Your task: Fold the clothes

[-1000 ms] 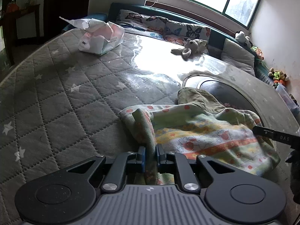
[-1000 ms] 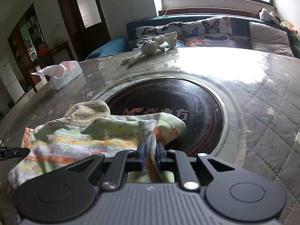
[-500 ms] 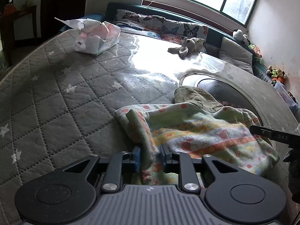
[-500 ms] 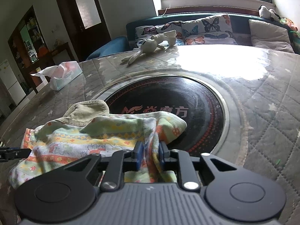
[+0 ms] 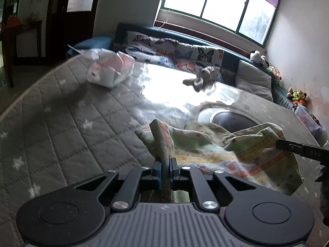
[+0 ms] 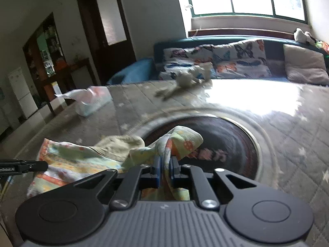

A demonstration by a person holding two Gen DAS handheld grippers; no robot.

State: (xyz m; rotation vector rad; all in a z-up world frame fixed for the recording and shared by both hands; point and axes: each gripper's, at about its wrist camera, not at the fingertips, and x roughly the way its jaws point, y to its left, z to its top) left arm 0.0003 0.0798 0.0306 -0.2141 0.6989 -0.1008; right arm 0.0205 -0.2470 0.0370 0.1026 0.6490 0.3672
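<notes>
cloth (image 5: 216, 154): the strip between the left gripper's (image 5: 165, 165) pads runs under the gripper body and is lost there; the right gripper (image 6: 165, 167) hides its strip the same way
right gripper, left view (image 5: 298, 151): only 1 finger shows, cut off by the right edge
left gripper, right view (image 6: 22, 167): 1 finger tip only, cut by the left edge
disc lettering (image 6: 209, 154): smeared, unreadable
plush toy (image 6: 185, 80): blurred, kind unclear
tissue pack (image 6: 92, 100): blurred, print illegible
shelf toys (image 5: 298, 96): too small to tell
</notes>
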